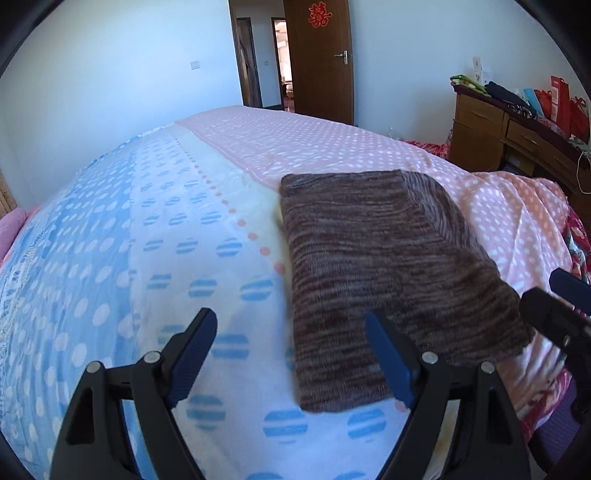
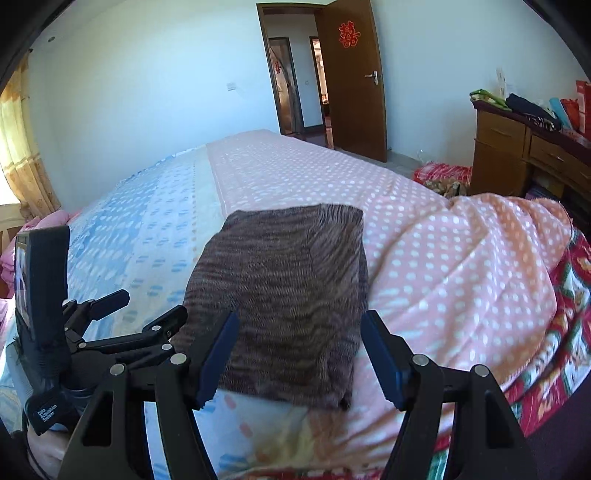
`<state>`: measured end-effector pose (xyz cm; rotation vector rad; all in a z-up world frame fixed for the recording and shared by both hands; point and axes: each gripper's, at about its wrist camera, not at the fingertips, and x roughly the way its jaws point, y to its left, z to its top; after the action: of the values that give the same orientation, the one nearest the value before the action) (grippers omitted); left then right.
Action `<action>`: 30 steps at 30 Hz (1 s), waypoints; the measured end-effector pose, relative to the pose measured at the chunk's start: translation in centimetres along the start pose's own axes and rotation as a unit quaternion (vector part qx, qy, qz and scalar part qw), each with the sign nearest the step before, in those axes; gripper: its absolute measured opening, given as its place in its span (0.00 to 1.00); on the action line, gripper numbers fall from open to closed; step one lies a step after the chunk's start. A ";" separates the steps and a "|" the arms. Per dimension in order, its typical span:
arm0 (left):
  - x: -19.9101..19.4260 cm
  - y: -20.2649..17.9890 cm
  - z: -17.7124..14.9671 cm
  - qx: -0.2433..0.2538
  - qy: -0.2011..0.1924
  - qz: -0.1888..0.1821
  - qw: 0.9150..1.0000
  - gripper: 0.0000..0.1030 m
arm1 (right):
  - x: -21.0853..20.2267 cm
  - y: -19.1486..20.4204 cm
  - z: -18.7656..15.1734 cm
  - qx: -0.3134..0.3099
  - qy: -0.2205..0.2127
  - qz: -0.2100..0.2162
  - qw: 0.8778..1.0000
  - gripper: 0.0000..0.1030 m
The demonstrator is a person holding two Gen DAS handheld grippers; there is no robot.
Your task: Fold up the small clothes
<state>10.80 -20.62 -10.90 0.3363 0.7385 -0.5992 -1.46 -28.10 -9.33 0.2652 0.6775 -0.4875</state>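
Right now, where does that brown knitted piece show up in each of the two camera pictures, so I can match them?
Left wrist view: the brown knitted piece lies folded on the bed, right of centre, running under the right-hand jaw.
Right wrist view: the piece sits in the middle, its near edge between the open jaws.
Shared landmark: the brown door with the red paper cutout, at the top of both.
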 end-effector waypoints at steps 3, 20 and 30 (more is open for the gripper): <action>-0.5 -0.2 -0.6 0.004 0.002 0.007 1.000 0.83 | -0.5 0.5 -1.3 -0.017 0.010 -0.008 1.000 0.68; -8.3 -0.2 -2.5 -0.009 -0.014 -0.001 1.000 1.00 | -8.5 1.7 -1.3 -0.059 -0.022 -0.015 0.998 0.68; -16.0 -0.1 -1.5 -0.025 -0.109 0.010 0.994 1.00 | -16.4 1.7 0.9 -0.048 -0.154 -0.015 0.987 0.75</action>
<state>0.63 -13.75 -0.52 0.2263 0.5385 -0.5870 -11.13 -21.34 2.26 0.0857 0.4025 -0.5102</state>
